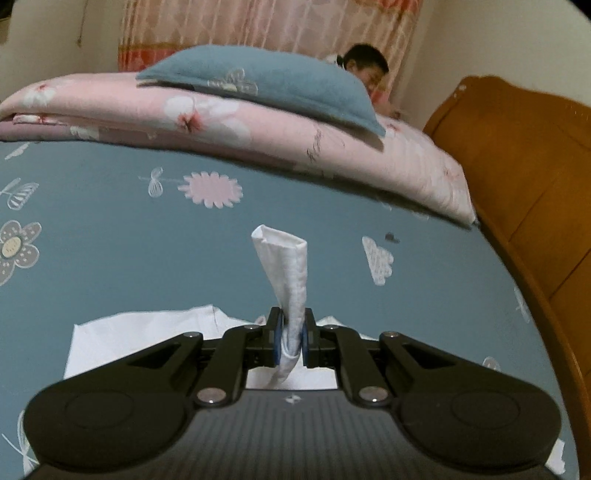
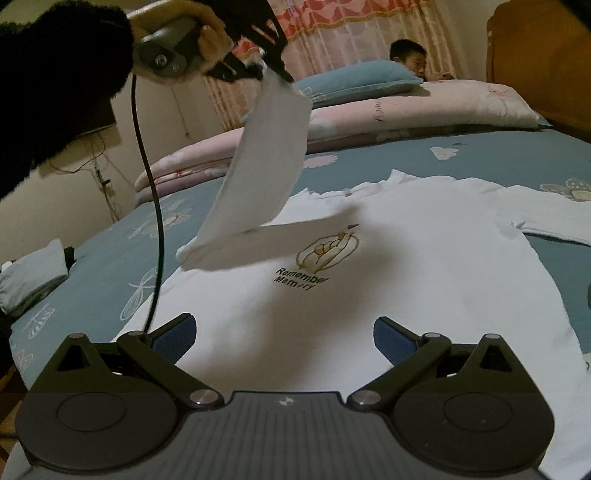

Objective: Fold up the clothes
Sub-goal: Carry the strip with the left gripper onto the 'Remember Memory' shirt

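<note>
Right hand-held gripper (image 2: 284,338): jaws spread wide, nothing between the blue pads (image 2: 177,334), hovering low over the bottom part of the shirt (image 2: 388,266).
Shirt is white, lies flat on the bed (image 2: 110,266), chest print up (reads "Remember Memory"). Its one sleeve (image 2: 554,218) lies flat out to the right in the right wrist view.
Left hand-held gripper (image 1: 293,338): clenched on the other sleeve (image 1: 291,266), cuff end sticking out past the fingertips. In the right wrist view that sleeve (image 2: 258,166) hangs slanting from the gripper down to the shirt's shoulder, lifted off the bed.
Hand (image 2: 207,33) in a dark fuzzy sleeve holds that gripper, cable (image 2: 147,177) trailing down.
Farther back: folded pink quilt (image 1: 258,125) with a blue pillow (image 1: 273,85) on top, wooden headboard (image 1: 524,177) at right, a person (image 2: 408,55) behind the pillow, curtain (image 2: 351,33) behind.
</note>
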